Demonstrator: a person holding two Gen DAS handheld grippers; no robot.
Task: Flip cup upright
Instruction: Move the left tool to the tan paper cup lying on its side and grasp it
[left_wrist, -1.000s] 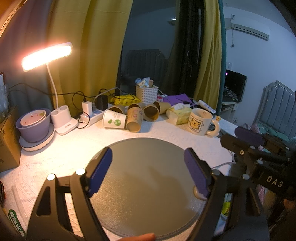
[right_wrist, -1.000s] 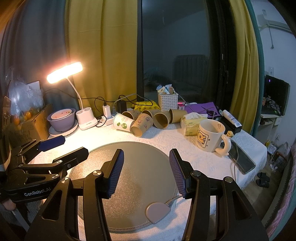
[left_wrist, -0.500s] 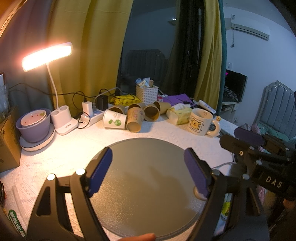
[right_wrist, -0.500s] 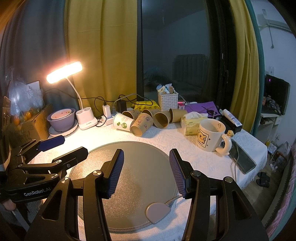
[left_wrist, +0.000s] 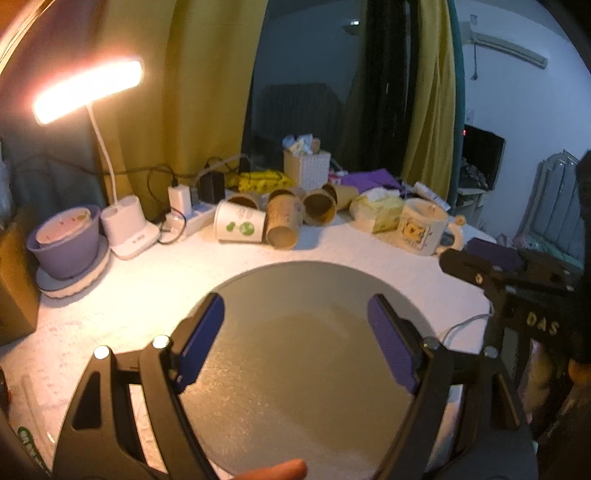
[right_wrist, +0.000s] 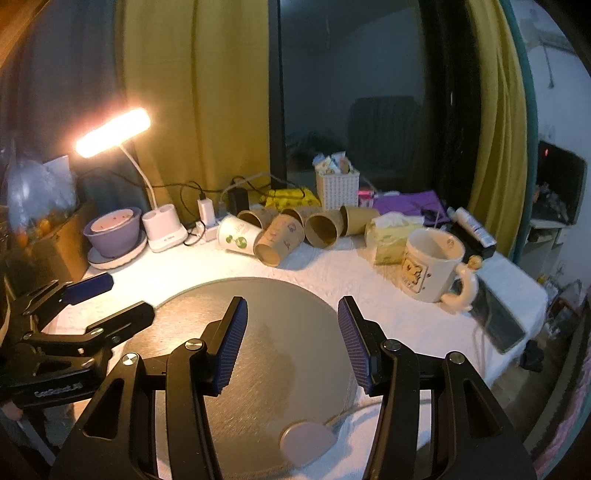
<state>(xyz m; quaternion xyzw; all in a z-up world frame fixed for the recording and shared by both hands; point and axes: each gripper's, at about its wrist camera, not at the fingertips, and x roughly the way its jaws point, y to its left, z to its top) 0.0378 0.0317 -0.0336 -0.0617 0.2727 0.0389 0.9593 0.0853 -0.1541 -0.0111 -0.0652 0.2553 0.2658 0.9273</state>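
Observation:
Several paper cups lie on their sides at the back of the table: a white cup with green print (left_wrist: 239, 226) (right_wrist: 236, 238), a brown printed cup (left_wrist: 283, 222) (right_wrist: 277, 242) beside it, and more brown cups (left_wrist: 320, 207) (right_wrist: 323, 228) to the right. My left gripper (left_wrist: 295, 306) is open and empty above the round grey mat (left_wrist: 295, 387), well short of the cups. My right gripper (right_wrist: 291, 308) is open and empty over the same mat (right_wrist: 266, 369). The left gripper also shows in the right wrist view (right_wrist: 107, 299), at the left.
A lit desk lamp (left_wrist: 88, 92), a purple bowl (left_wrist: 64, 240) and a power strip with chargers (left_wrist: 184, 214) stand at back left. A white mug (right_wrist: 430, 264), tissue pack (right_wrist: 391, 236), white basket (right_wrist: 337, 188) and phone (right_wrist: 502, 325) are at right. A small pink disc (right_wrist: 306, 441) lies at the mat's near edge.
Both grippers have moved a little forward and lower toward the cups. Their jaws stay open.

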